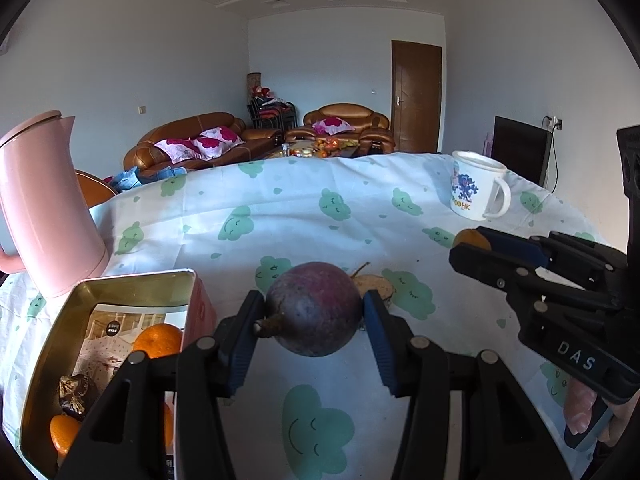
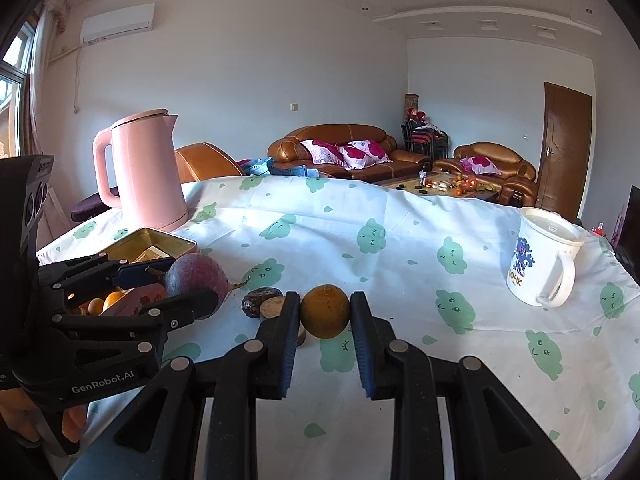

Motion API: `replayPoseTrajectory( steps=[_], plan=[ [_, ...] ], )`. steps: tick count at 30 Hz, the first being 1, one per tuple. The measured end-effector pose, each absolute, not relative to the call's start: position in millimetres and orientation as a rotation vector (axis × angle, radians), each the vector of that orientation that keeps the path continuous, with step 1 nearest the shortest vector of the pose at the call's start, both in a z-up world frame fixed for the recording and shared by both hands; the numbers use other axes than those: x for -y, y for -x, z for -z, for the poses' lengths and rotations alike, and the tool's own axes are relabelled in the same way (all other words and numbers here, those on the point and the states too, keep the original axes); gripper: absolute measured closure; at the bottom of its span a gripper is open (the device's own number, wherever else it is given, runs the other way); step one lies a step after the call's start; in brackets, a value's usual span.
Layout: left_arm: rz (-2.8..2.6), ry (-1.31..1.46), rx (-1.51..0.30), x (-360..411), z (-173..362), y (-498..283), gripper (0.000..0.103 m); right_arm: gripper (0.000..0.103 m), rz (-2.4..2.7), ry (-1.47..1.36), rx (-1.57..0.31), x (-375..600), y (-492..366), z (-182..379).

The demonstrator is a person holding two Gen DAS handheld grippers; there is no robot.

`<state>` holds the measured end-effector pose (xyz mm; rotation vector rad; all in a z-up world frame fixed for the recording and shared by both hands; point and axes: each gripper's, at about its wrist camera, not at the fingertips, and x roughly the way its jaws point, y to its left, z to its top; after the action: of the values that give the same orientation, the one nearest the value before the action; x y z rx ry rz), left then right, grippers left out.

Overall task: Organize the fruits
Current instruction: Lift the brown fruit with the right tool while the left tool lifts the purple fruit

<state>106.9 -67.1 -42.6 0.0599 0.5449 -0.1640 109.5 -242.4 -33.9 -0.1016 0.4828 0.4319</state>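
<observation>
1. Far left of the left jaws stands a pink kettle (image 1: 44,204), upright on the cloud-print tablecloth (image 1: 304,216), beyond the tin.
2. Just left of the left jaws sits an open metal tin (image 1: 100,288). Inside it lie an orange (image 1: 158,340), a smaller orange (image 1: 64,432) and a dark wrinkled fruit (image 1: 76,394) on a printed card.
3. The left gripper (image 1: 314,310) is clamped on a round purple fruit (image 1: 314,308); both blue pads press its sides, its stub pointing at the left pad. The fruit appears lifted clear of the cloth.
4. Just behind the purple fruit, toward the right pad, a brown flat-topped piece (image 1: 378,286) lies on the cloth. The right wrist view shows it (image 2: 274,306) touching a dark brown fruit (image 2: 258,300), both just left of the right jaws.
5. The right gripper (image 2: 325,316) is closed tight on a small brownish-orange fruit (image 2: 325,316), held between its pads above the cloth.
6. Well right of both jaws, farther back, a white mug (image 2: 542,256) with a blue print stands on the cloth, handle to the right.
7. A hand (image 1: 580,408) grips the right tool's handle at the lower right edge.
</observation>
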Motion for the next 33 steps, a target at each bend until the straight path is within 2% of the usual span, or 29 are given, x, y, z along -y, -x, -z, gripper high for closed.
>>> replayPoseTrajectory(
  steps=[8, 9, 10, 11, 18, 21, 24, 28, 33],
  plan=[
    [0.150, -0.081, -0.499, 69.6, 39.1, -98.5, 0.052, 0.076, -0.436, 0.098, -0.452, 244.3, -104.7, 31.2],
    [0.151, -0.084, -0.495, 70.0, 38.7, -97.8, 0.055, 0.076, -0.436, 0.098, -0.448, 244.4, -104.1, 30.8],
    [0.157, -0.087, -0.493, 70.5, 38.2, -97.1, 0.070, 0.076, -0.436, 0.097, -0.443, 244.7, -103.3, 30.4],
    [0.163, -0.092, -0.490, 71.6, 38.1, -96.3, 0.074, 0.076, -0.436, 0.097, -0.439, 244.6, -102.6, 30.0],
    [0.158, -0.090, -0.506, 71.2, 38.8, -97.0, 0.071, 0.076, -0.435, 0.098, -0.433, 245.1, -101.2, 28.5],
    [0.170, -0.059, -0.536, 64.9, 41.2, -99.5, 0.051, 0.076, -0.435, 0.096, -0.433, 245.3, -101.2, 28.2],
    [0.170, -0.024, -0.539, 55.0, 41.3, -96.2, 0.037, 0.076, -0.437, 0.091, -0.434, 245.8, -101.4, 27.9],
    [0.164, -0.038, -0.573, 50.6, 44.9, -91.1, 0.031, 0.076, -0.440, 0.083, -0.422, 247.3, -99.9, 26.8],
    [0.128, -0.090, -0.631, 56.2, 51.2, -103.9, 0.031, 0.076, -0.440, 0.085, -0.422, 246.9, -99.8, 26.7]
  ],
)
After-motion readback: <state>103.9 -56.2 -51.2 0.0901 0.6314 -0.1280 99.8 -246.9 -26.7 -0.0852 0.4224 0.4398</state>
